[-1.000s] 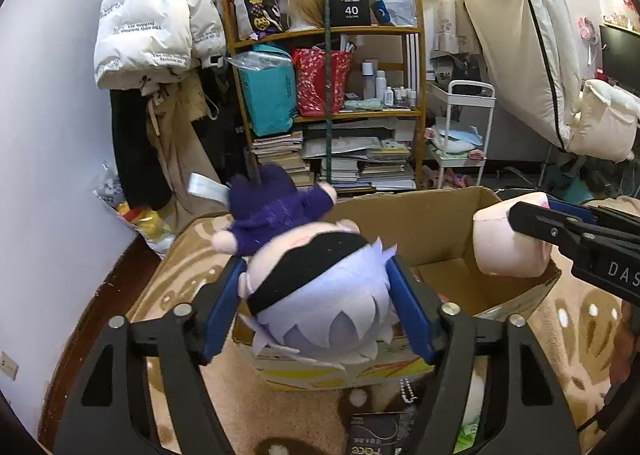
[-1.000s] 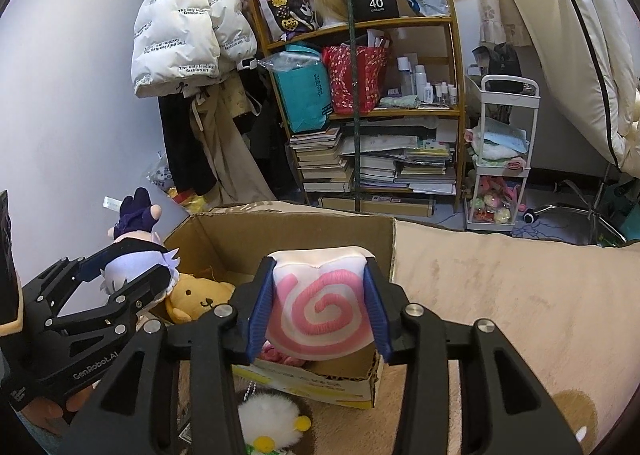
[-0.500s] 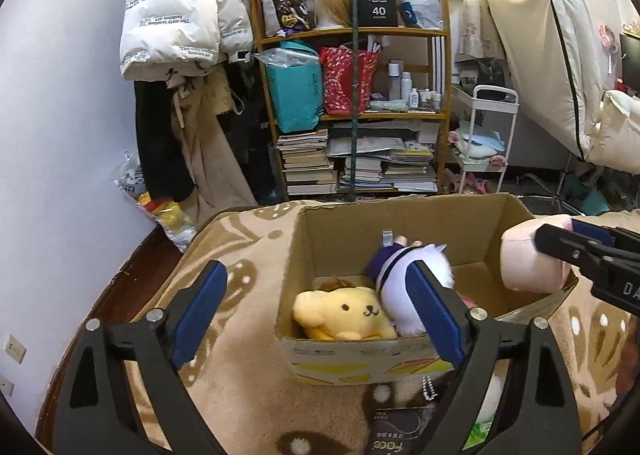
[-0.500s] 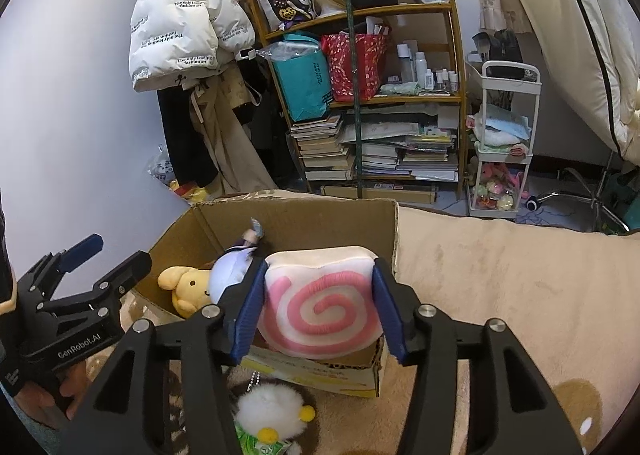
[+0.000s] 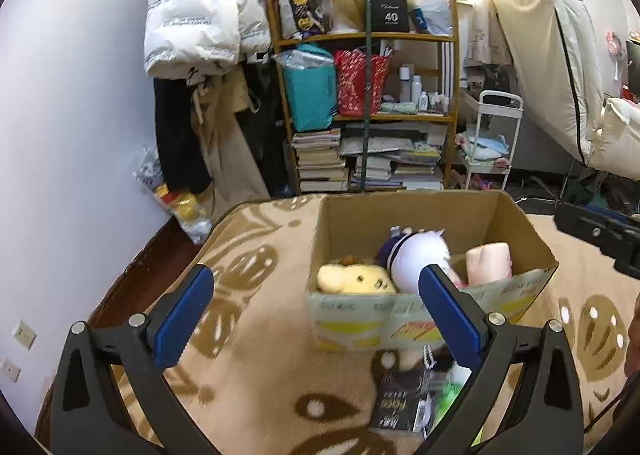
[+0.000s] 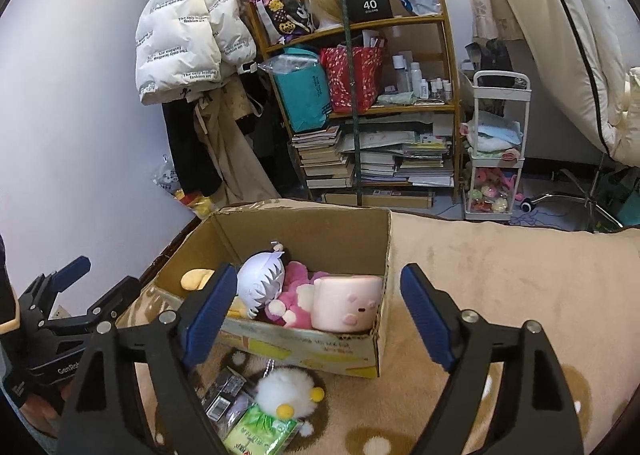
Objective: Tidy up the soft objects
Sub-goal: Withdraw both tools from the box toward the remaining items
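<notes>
Cardboard box (image 6: 384,255) beside perhaps fluffy toy (image 6: 286,391)

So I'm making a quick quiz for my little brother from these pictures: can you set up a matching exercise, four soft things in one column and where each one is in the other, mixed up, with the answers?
Things:
1. pink roll cushion
2. white fluffy chick
3. yellow dog plush
4. white-haired doll

Places:
A. left end of the cardboard box
B. on the carpet in front of the box
C. right end of the box
D. middle of the box, beside the pink plush

Pairs: 1-C, 2-B, 3-A, 4-D
</notes>
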A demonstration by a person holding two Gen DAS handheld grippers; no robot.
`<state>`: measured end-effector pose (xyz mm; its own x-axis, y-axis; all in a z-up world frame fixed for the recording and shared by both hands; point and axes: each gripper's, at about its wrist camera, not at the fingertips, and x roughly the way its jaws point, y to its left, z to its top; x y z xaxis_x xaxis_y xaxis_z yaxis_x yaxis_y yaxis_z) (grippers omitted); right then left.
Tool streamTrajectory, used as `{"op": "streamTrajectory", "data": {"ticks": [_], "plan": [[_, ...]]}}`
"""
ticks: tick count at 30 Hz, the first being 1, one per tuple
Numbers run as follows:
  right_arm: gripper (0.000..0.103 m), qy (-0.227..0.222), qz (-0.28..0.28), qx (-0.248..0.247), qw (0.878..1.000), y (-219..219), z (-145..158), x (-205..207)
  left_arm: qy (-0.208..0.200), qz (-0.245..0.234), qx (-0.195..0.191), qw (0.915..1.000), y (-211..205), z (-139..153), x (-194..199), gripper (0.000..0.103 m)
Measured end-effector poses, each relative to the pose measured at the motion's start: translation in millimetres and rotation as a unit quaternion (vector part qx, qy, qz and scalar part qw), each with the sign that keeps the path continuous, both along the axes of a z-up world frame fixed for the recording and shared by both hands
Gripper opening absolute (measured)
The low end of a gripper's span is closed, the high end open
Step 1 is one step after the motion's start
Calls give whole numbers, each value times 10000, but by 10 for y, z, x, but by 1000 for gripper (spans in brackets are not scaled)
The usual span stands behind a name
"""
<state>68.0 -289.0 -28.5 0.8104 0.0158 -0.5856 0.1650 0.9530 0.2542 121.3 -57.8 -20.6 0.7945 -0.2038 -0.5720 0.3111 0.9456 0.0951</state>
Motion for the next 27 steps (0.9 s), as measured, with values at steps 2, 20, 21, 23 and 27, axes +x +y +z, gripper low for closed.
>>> {"op": "streamTrajectory", "data": {"ticks": [2, 20, 21, 23, 27], "plan": [[89, 1, -19, -107, 9999, 22, 30, -50, 118, -8, -13, 9999, 63, 8, -31, 101], [92, 443, -21, -50, 9990, 161, -60, -417, 432, -38, 301, 9986, 201, 9, -483, 101], [92, 477, -27, -33, 9989, 159, -82, -432, 461, -34, 278, 9985, 209, 4, -490, 101], [92, 555, -39, 31, 9984, 168, -127, -451, 558, -18, 242, 9981, 221, -15, -500, 101], [92, 719, -151, 32, 9973, 161, -228, -466, 713, -44, 313, 9970, 216, -75, -464, 101]]}}
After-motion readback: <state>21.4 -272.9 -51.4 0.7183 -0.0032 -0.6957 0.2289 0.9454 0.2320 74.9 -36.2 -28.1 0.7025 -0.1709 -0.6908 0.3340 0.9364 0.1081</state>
